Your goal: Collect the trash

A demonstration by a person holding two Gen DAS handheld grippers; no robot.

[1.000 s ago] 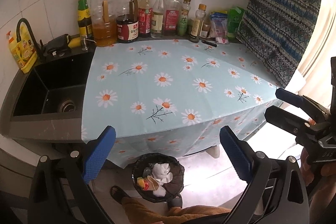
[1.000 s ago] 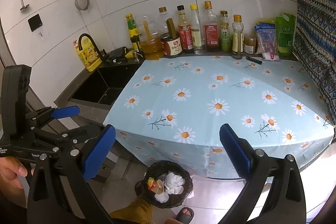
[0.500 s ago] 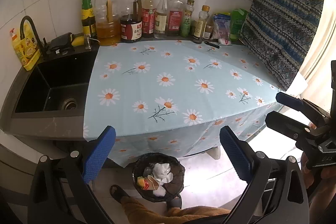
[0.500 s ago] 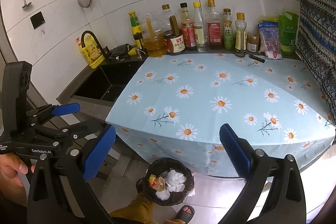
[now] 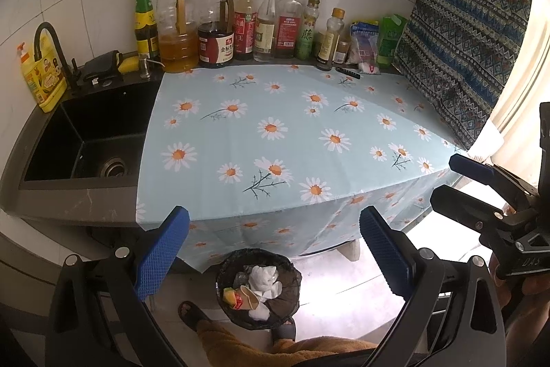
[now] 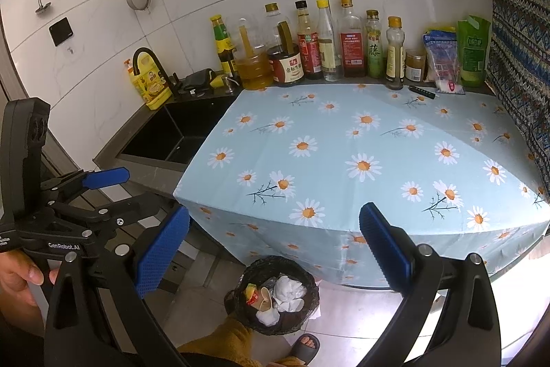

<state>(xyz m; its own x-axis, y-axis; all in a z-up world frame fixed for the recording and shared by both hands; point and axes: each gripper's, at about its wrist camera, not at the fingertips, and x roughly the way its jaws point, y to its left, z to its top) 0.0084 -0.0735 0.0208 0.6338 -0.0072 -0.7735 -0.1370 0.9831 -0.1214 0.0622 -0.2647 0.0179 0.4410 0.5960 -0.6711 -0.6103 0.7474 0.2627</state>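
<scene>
**Black bin full of trash on the floor**

White crumpled paper lies on top of the trash in a round black bin. Beside the paper sit a tan paper cup and a small yellow and red wrapper. The bin has a black bag as a liner and stands on the tiled floor, just in front of the counter edge, near the person's sandal.

A blue cloth with daisies covers the counter and hangs down the front. No trash lies on it. At the back stands a row of sauce and oil bottles, with two bags at the right end. A black sink is to the left, with a yellow soap bottle by it.

The left gripper has its blue pads spread wide and holds nothing. The right gripper is also spread wide and holds nothing. Both hang above the bin.

Since half a second ago, both cameras have pulled back and up a little, so the counter sits lower in each view. The bin and its trash have not moved.
</scene>
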